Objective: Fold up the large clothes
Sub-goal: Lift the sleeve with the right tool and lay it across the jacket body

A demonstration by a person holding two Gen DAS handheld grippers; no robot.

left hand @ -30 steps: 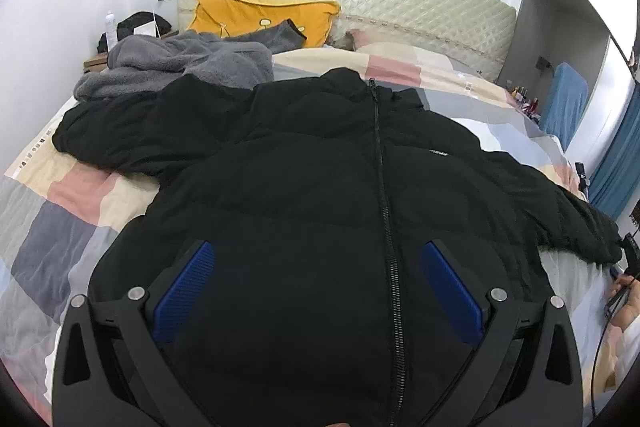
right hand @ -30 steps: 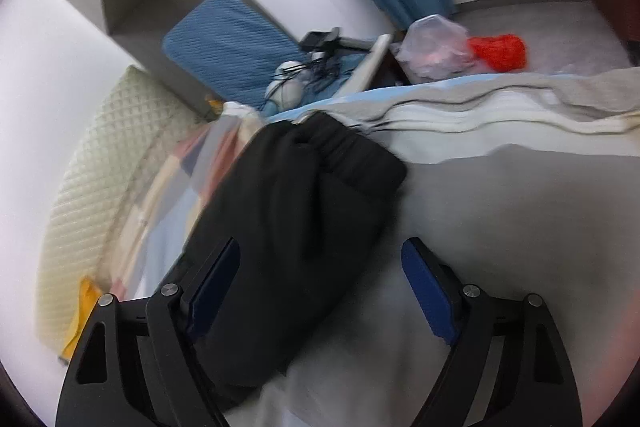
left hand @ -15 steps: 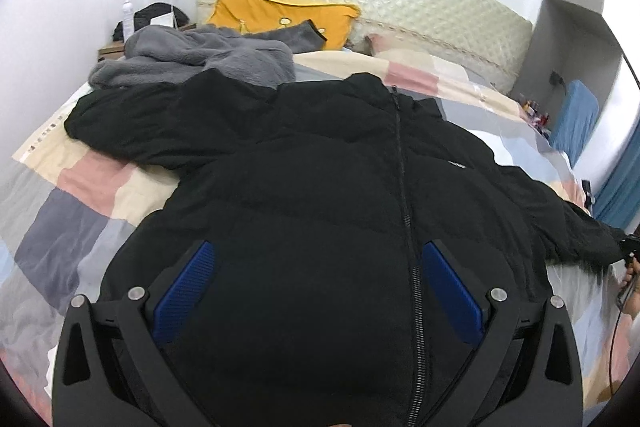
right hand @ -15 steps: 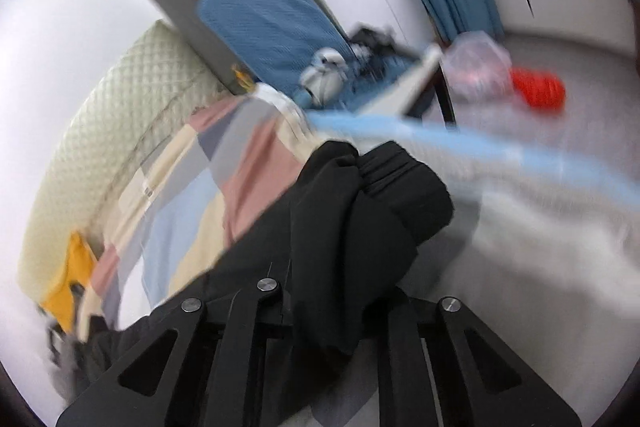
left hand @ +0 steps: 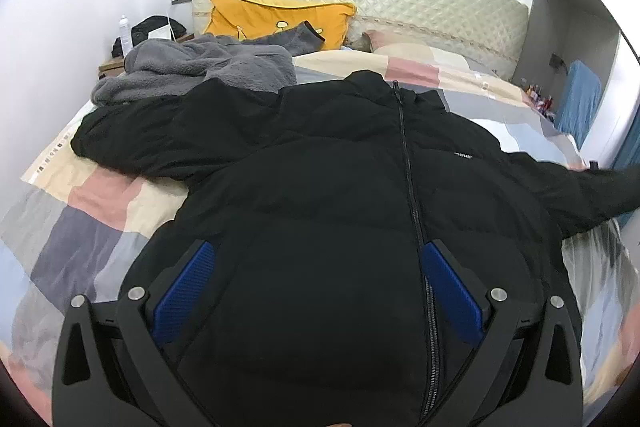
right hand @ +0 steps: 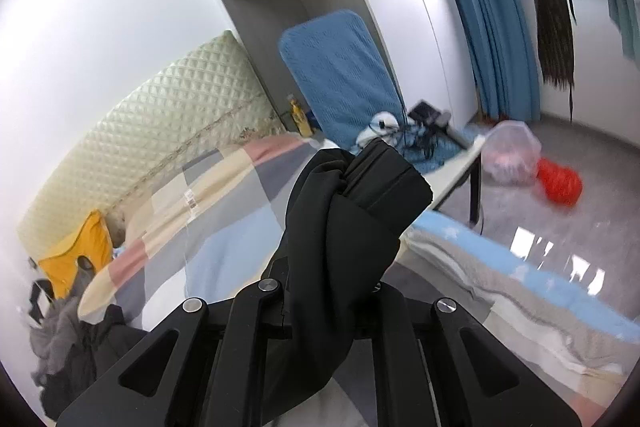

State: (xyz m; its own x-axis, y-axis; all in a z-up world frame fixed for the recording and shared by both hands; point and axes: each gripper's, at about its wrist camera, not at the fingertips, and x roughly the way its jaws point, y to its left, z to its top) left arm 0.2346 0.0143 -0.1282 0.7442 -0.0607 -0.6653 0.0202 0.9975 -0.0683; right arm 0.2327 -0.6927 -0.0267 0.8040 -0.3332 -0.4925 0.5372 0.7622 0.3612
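Black puffer jacket (left hand: 340, 195) lies front-up, zipper toward headboard; right gripper (right hand: 332, 291) pinches its sleeve cuff (right hand: 376, 179) raised at right, left gripper (left hand: 316, 291) spread above hem.

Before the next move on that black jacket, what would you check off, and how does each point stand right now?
1. Right claw gripping the sleeve: ok, clamped shut on the bunched cuff end.
2. Sleeve lifted off the bed: ok, the cuff hangs clear above it.
3. Left claw free: ok, open over the jacket, holding nothing.
4. Jacket lying flat, zipped: ok, front up, zipper closed.
5. Space to fold: not ok, the grey fleece touches the other sleeve.
6. Whether the grip will hold: cannot tell.
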